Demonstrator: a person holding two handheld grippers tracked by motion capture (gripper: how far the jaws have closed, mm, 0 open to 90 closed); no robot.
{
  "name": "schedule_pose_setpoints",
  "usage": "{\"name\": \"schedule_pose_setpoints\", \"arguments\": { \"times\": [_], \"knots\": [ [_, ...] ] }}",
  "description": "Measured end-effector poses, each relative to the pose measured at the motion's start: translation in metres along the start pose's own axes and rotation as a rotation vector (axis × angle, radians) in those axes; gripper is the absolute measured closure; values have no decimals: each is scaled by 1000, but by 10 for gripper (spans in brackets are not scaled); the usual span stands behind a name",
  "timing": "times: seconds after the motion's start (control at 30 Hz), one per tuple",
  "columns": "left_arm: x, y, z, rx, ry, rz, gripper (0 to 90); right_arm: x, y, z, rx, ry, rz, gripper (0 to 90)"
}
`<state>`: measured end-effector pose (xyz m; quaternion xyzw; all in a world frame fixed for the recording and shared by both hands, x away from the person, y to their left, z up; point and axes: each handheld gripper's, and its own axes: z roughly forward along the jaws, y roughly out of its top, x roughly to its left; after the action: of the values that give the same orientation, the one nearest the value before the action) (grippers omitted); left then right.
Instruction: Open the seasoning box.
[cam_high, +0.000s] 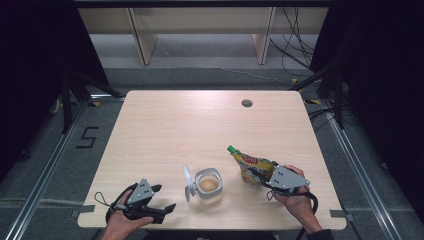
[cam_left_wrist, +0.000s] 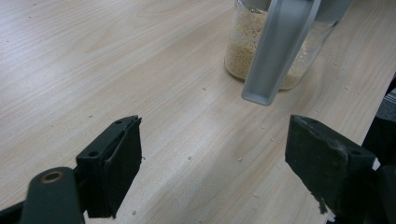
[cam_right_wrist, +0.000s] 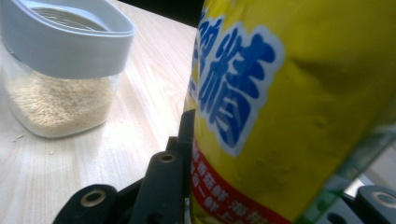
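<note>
A clear jar (cam_high: 208, 186) with a grey rim stands near the table's front edge, partly filled with pale grains (cam_left_wrist: 243, 44); its grey lid (cam_high: 188, 183) hangs open at its left side. My left gripper (cam_high: 162, 199) rests open on the table (cam_high: 165, 125) left of the jar, nothing between its jaws; in the left gripper view the lid (cam_left_wrist: 275, 51) hangs just ahead. My right gripper (cam_high: 263, 176) is shut on a yellow pouch (cam_high: 250, 165) with a green cap (cam_high: 231, 149), held right of the jar. The pouch (cam_right_wrist: 289, 107) shows blue lettering close up, beside the jar (cam_right_wrist: 60, 70).
Small grains lie scattered on the wood around the jar (cam_left_wrist: 189, 157). A round cable hole (cam_high: 246, 103) sits near the table's far edge. Black cables (cam_high: 295, 45) trail on the floor behind. The far half of the table is bare wood.
</note>
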<state>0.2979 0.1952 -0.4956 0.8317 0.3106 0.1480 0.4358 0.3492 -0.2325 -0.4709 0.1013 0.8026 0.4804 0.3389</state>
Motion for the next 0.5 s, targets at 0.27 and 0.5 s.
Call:
{"name": "schedule_pose_setpoints", "arguments": {
  "times": [0.27, 0.5],
  "knots": [
    [0, 0, 0, -8, 0, -1, 182, -7, -8, -4, -26, -36, 108, 745],
    [-2, 0, 1, -22, -3, -18, 182, -7, -13, -11, -6, -57, 189, 728]
  ]
}}
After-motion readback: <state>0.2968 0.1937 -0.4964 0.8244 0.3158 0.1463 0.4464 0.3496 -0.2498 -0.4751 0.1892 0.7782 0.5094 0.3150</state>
